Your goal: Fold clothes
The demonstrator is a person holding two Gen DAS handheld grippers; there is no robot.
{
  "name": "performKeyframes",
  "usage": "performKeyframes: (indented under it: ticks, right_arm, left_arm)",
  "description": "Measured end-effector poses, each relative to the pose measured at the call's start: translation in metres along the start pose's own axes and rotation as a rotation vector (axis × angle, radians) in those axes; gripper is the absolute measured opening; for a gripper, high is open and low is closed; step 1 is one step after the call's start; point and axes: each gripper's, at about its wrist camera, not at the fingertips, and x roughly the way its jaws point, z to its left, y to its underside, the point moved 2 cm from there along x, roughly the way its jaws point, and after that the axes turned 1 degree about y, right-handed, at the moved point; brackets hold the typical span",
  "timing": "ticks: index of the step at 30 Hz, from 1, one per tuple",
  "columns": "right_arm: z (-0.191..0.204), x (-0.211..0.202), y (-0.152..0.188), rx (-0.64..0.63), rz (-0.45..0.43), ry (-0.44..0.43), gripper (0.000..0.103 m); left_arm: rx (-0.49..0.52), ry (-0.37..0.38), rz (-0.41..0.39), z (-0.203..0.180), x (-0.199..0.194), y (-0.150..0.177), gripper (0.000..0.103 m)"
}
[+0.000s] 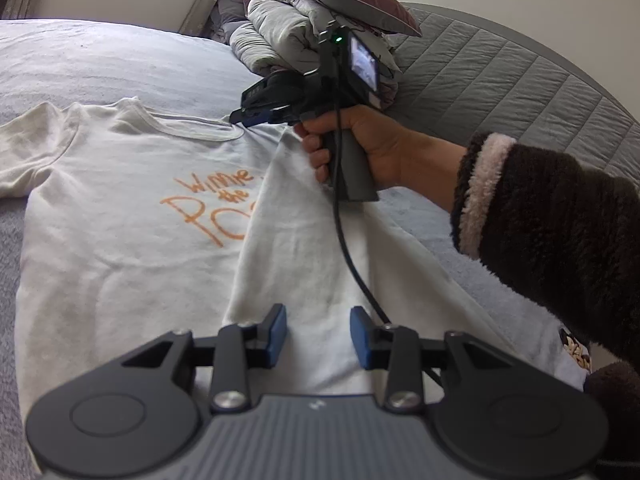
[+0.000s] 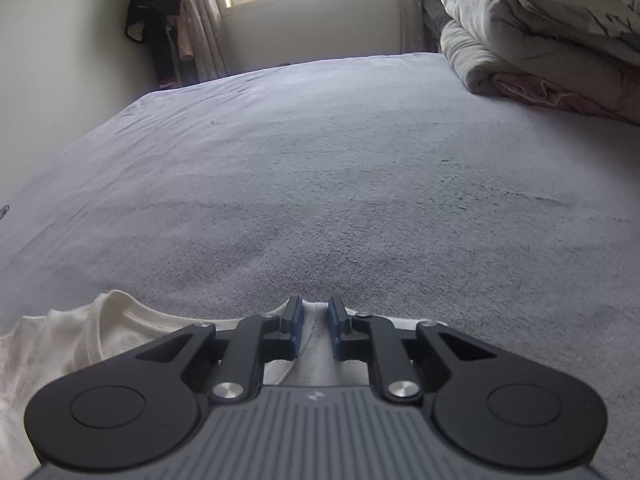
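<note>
A white T-shirt (image 1: 120, 200) with orange lettering lies face up on the grey bed sheet (image 1: 120, 60). Its right side is folded over the chest as a long panel (image 1: 304, 248). My right gripper (image 1: 237, 116), held by a hand (image 1: 372, 140), is beside the collar and is shut on the top edge of that panel. In the right wrist view its pads pinch a ridge of the white T-shirt (image 2: 80, 340), with the right gripper (image 2: 314, 312) pointing out over the sheet. My left gripper (image 1: 319, 332) hovers over the lower part of the panel, jaws apart, pads not pressing the cloth.
Folded quilts with a pillow on top (image 1: 320, 20) are stacked at the head of the bed, also seen at the right as the quilt stack (image 2: 540, 40). A quilted grey headboard (image 1: 500, 80) runs behind. Dark clothes (image 2: 160, 20) hang by the window. Bare sheet (image 2: 320, 160) stretches beyond the shirt.
</note>
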Motion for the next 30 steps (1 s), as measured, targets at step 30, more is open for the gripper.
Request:
performKeyframes:
  ticks: [30]
  right_arm:
    - [-0.044, -0.129, 0.098, -0.039, 0.043, 0.088, 0.014]
  left_arm:
    - [0.11, -0.011, -0.018, -0.013, -0.021, 0.025, 0.047]
